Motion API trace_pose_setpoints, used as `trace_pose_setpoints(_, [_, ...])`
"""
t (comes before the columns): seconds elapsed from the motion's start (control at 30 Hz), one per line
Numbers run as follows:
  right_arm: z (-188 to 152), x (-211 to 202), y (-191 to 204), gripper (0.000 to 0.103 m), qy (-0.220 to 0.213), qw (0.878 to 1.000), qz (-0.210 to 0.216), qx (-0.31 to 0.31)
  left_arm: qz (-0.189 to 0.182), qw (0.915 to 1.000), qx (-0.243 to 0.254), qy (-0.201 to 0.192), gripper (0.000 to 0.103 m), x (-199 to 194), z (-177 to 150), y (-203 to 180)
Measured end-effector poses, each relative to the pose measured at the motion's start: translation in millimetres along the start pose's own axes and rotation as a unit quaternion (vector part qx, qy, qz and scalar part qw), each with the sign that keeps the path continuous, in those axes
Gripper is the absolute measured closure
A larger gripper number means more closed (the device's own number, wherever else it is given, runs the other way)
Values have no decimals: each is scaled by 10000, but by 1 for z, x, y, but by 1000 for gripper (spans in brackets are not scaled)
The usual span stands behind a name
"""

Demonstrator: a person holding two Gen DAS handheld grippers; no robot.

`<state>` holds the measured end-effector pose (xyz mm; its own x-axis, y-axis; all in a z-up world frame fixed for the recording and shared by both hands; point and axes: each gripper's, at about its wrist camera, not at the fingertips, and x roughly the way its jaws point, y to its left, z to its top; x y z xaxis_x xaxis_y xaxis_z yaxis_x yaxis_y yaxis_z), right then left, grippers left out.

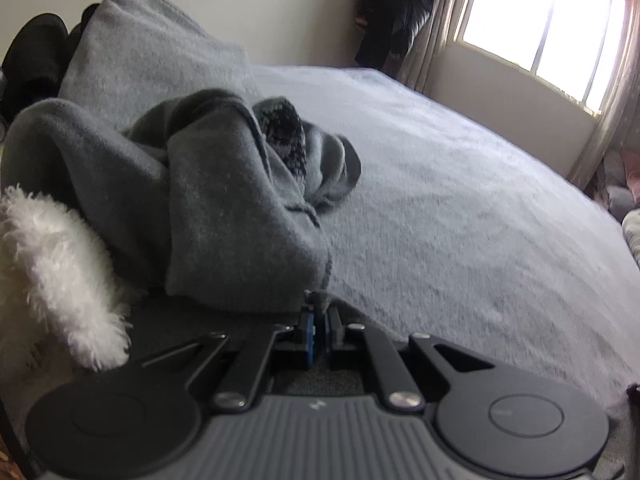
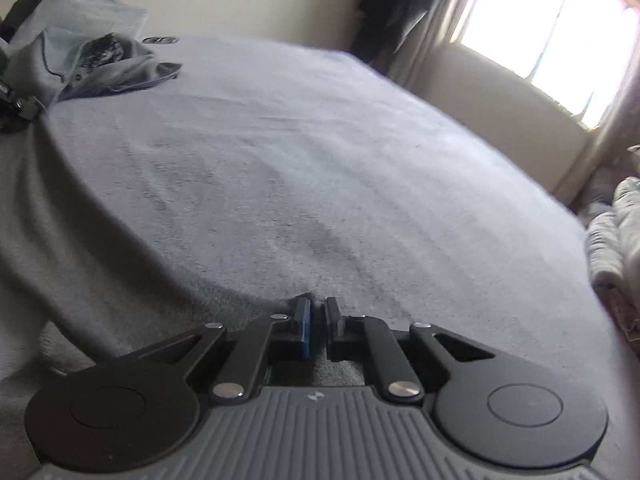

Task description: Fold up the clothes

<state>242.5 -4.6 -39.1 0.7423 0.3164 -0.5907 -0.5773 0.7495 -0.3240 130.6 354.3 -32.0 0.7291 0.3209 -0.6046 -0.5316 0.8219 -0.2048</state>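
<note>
You are in a home bedroom: a wide bed under a pale grey fleecy blanket (image 1: 460, 208) fills the room, beige curtains (image 1: 440, 20) frame a bright window (image 1: 540, 20), and dark garments (image 1: 394, 8) hang in the corner.

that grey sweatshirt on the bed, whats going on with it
A person is folding clothes with a handheld gripper in each hand. The left gripper is shut on an edge of the grey sweatshirt, which lies bunched up on the light bedspread beside a white fluffy item. The right gripper is shut low over grey fabric near the bed's front; whether it pinches that fabric is unclear. Nothing looks folded flat yet.
</note>
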Motion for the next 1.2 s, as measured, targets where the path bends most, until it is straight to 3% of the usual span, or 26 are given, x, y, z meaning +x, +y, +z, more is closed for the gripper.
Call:
trace_pose_setpoints(0.13, [-13, 10, 15, 93, 78, 9997, -216, -50, 45, 9997, 177, 162, 96, 21, -4, 0])
trace_pose_setpoints(0.23, [-7, 8, 14, 88, 161, 9993, -305, 152, 34, 9995, 271, 143, 89, 20, -2, -1])
trace_pose_setpoints(0.33, [5, -3, 10, 85, 69, 9984, -212, 513, 26, 9998, 100, 164, 56, 5, 7, 1])
trace_pose_setpoints(0.37, [8, -9, 10, 85, 34, 9976, -187, 667, -5, 9999, 25, 107, 55, -2, 8, 2])
trace_pose_setpoints(0.5, [16, -23, 17, 85, 57, 9879, 533, 1456, -344, 9994, 88, 46, 56, -24, 6, -6])
trace_pose_setpoints(0.63, [24, -14, 40, 85, 193, 9876, 729, 1376, -1004, 9924, 542, 468, 58, -22, -14, -31])
trace_pose_setpoints(0.7, [29, -6, 52, 85, 282, 9869, 860, 1336, -1150, 9879, 772, 704, 58, -18, -23, -42])
trace_pose_setpoints(0.9, [54, 10, 93, 82, 188, 9883, 1089, 1047, -1070, 9841, 1037, 965, 59, -12, -32, -46])
trace_pose_setpoints(1.13, [87, 24, 118, 81, 136, 9828, 1681, 754, -979, 9797, 1316, 1151, 60, -13, -31, -46])
trace_pose_setpoints(1.2, [94, 21, 118, 78, 81, 9780, 1954, 727, -980, 9813, 1139, 1204, 63, -15, -28, -39])
